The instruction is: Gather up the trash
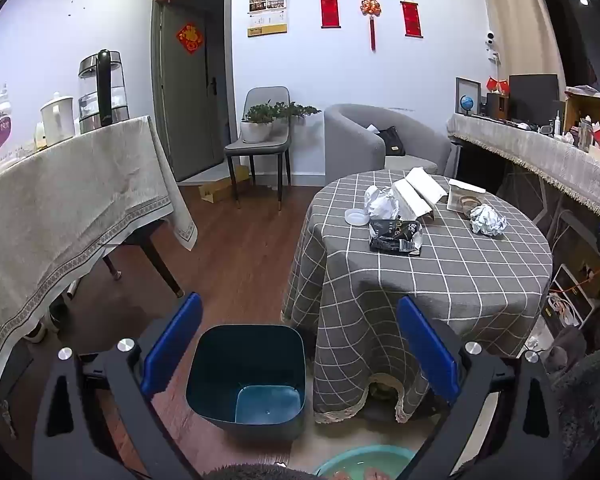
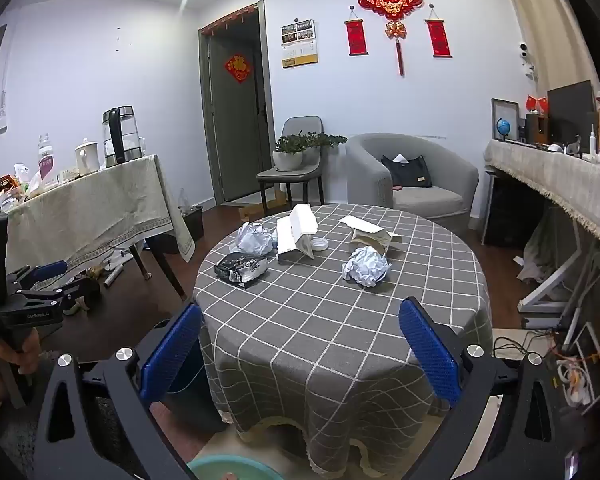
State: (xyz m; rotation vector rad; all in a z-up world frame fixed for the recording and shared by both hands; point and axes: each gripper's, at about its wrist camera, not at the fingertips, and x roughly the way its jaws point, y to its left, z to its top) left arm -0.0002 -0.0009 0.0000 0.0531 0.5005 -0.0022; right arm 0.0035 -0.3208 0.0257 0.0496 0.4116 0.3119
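Observation:
A round table with a grey checked cloth (image 2: 320,312) holds trash: two crumpled paper balls (image 2: 366,267) (image 2: 254,239), a black foil wrapper (image 2: 241,267), a white folded carton (image 2: 296,234), a torn paper box (image 2: 374,240) and a white lid (image 2: 319,244). The same items show in the left wrist view: wrapper (image 1: 396,234), paper ball (image 1: 488,220). A dark blue empty bin (image 1: 246,376) stands on the floor left of the table. My left gripper (image 1: 300,344) is open above the bin. My right gripper (image 2: 300,348) is open and empty over the table's near edge.
A long table with a beige cloth (image 1: 60,208) stands at the left with a kettle (image 1: 102,90) and jars. A grey chair with a plant (image 1: 260,136), an armchair (image 2: 412,176) and a cluttered side desk (image 2: 560,176) lie beyond. A teal basin (image 1: 364,462) sits near my feet.

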